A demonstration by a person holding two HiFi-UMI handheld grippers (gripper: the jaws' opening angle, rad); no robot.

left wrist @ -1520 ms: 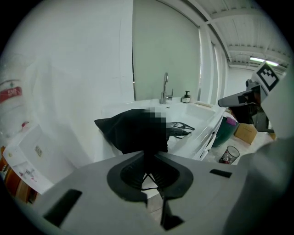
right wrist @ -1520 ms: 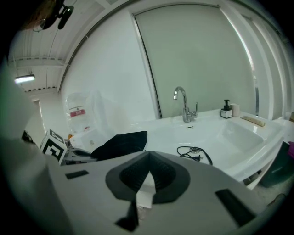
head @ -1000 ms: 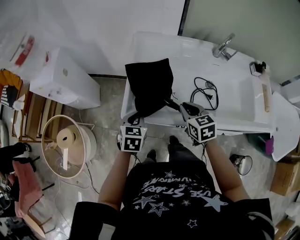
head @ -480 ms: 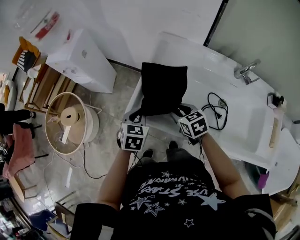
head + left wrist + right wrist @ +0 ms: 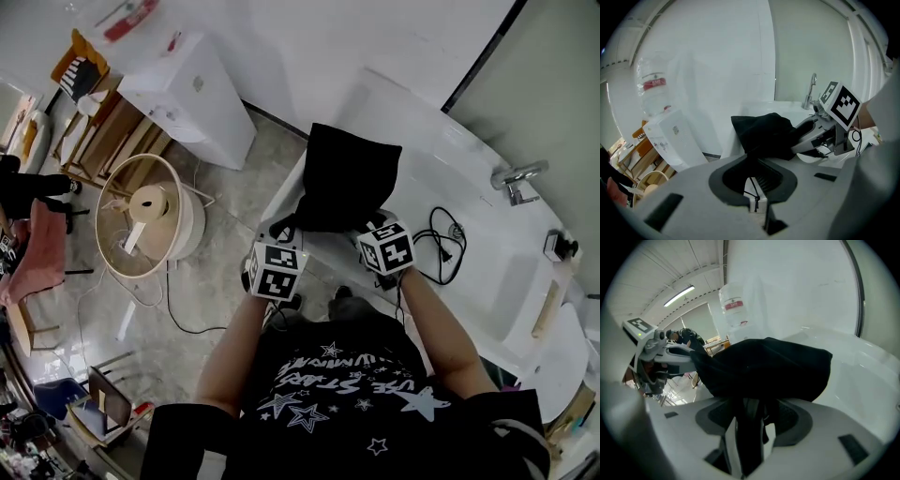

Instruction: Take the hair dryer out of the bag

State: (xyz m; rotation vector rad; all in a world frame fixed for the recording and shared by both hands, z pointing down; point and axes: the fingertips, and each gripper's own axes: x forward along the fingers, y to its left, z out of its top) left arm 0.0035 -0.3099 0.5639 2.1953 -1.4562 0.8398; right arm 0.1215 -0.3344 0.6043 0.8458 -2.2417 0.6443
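White tub rim [image 5: 292, 192], twelve o'clock: left hand-held gripper [image 5: 756, 200] clamps the black bag [image 5: 349, 178], right hand-held gripper [image 5: 747, 441] is just opening astride its fabric, likely to regrip.

Black bag [image 5: 352, 178] draped over the near rim of the white tub [image 5: 487, 281], just past 12 o'clock from frame centre. Left tool [image 5: 281, 230] closed at the bag's 7 o'clock corner. Right tool [image 5: 370, 225] at its 5 o'clock corner, jaws just opening, bag's edge between them. Black cord [image 5: 441, 225] coiled inside the tub, 3 o'clock from the bag. Faucet [image 5: 516, 178] on the far rim at 2 o'clock. White cabinet [image 5: 192, 94] at 10 o'clock. Round cream basket [image 5: 192, 234] on the floor at 9 o'clock.
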